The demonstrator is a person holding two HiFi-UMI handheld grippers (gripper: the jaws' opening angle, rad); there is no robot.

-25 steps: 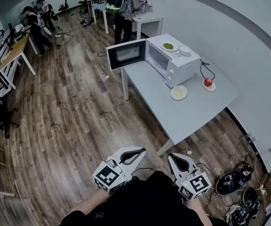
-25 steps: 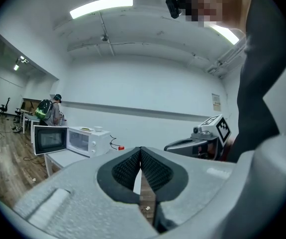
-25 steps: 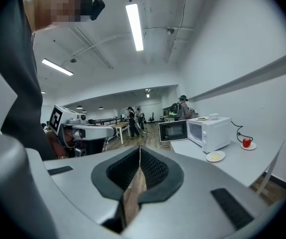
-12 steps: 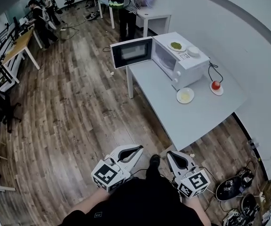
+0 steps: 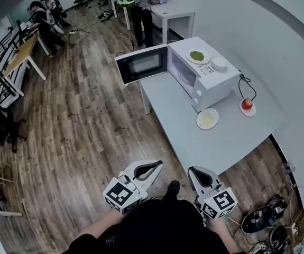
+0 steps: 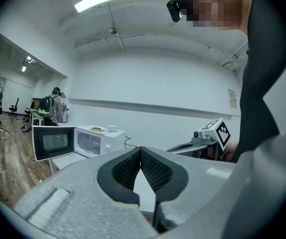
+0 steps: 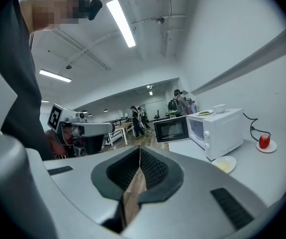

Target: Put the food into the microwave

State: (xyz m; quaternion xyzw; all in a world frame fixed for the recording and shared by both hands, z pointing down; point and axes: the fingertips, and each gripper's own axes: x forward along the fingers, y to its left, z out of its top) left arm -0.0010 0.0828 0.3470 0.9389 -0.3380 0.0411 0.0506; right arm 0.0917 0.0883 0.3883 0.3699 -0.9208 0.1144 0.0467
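On the grey table (image 5: 215, 142), a white microwave (image 5: 210, 77) is seen with its door (image 5: 141, 64) swung open. A plate of yellow food (image 5: 207, 119) lies just in front of it. A plate of green food (image 5: 196, 56) and a white bowl (image 5: 219, 63) rest on its top. A red round item (image 5: 247, 103) lies on a saucer beside it. The left gripper (image 5: 156, 166) and right gripper (image 5: 194, 172) are held well apart from the table, jaws closed and empty (confirmed in each gripper view). The yellow food and red item are shown in the right gripper view only, not the left.
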